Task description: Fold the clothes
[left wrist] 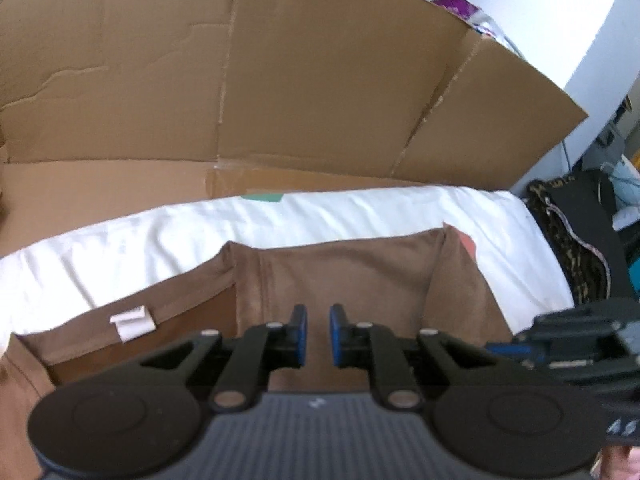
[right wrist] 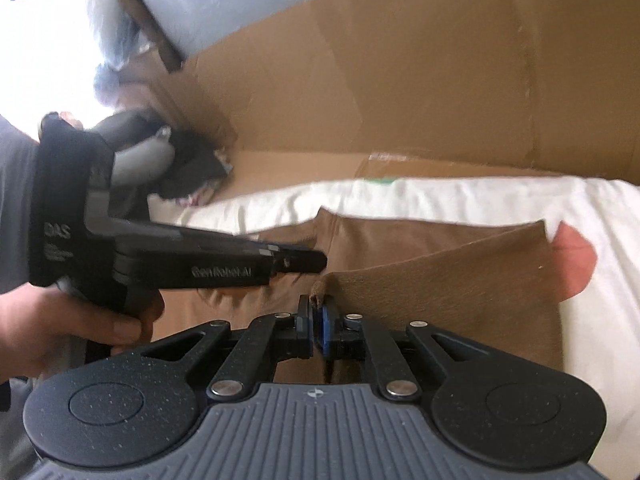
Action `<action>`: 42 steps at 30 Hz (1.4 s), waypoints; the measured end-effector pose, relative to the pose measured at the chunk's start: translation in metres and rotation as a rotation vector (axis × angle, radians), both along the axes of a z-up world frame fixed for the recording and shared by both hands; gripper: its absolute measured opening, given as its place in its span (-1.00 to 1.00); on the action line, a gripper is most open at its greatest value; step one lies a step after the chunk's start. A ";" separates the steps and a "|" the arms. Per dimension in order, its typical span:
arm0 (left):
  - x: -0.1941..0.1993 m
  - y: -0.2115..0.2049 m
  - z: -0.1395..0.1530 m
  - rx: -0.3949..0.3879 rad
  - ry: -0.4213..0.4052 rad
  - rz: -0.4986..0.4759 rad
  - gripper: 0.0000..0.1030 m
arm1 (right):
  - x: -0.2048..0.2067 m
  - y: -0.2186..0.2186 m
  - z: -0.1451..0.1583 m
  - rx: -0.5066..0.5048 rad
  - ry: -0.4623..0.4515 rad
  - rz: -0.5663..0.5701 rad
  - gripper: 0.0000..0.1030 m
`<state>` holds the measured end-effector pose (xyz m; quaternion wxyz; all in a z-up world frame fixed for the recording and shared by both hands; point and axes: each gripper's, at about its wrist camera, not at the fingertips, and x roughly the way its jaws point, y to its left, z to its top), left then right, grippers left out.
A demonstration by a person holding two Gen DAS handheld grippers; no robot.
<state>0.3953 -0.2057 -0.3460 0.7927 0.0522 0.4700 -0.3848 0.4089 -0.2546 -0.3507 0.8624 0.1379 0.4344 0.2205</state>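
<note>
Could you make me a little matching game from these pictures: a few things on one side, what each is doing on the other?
Things:
1. left gripper
2. right gripper
3. brown garment
4. white sheet

States:
A. spread under the garment
B. pinching a fabric corner
C. jaws slightly apart, holding nothing
D. partly folded

Pairs: 1-C, 2-B, 3-D, 4-A

Bright daylight overexposes the upper left of the right view; fisheye-curved edges, slight blur.
</note>
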 end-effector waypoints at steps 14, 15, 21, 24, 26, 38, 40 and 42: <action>-0.001 0.017 -0.015 -0.066 0.047 0.038 -0.50 | -0.005 -0.042 0.013 -0.047 -0.059 -0.091 -0.53; -0.002 0.015 -0.016 -0.069 0.048 0.030 -0.48 | -0.003 -0.047 0.012 -0.058 -0.059 -0.106 -0.53; -0.010 0.003 -0.029 -0.056 0.056 -0.008 -0.43 | 0.003 -0.076 0.000 -0.131 -0.071 -0.186 -0.53; -0.013 -0.002 -0.039 -0.034 0.064 -0.022 -0.43 | 0.010 -0.083 -0.008 -0.211 -0.076 -0.201 -0.53; -0.015 -0.004 -0.042 -0.025 0.051 -0.031 -0.43 | 0.017 -0.086 -0.015 -0.289 -0.077 -0.216 -0.53; -0.019 0.002 -0.029 -0.038 0.046 -0.048 -0.94 | 0.048 -0.091 -0.048 -0.328 -0.026 -0.219 -0.53; -0.019 0.006 -0.026 -0.046 0.059 -0.040 -0.95 | 0.051 -0.090 -0.049 -0.330 -0.024 -0.218 -0.53; -0.020 0.010 -0.023 -0.053 0.074 -0.032 -0.95 | 0.055 -0.088 -0.050 -0.331 -0.021 -0.223 -0.53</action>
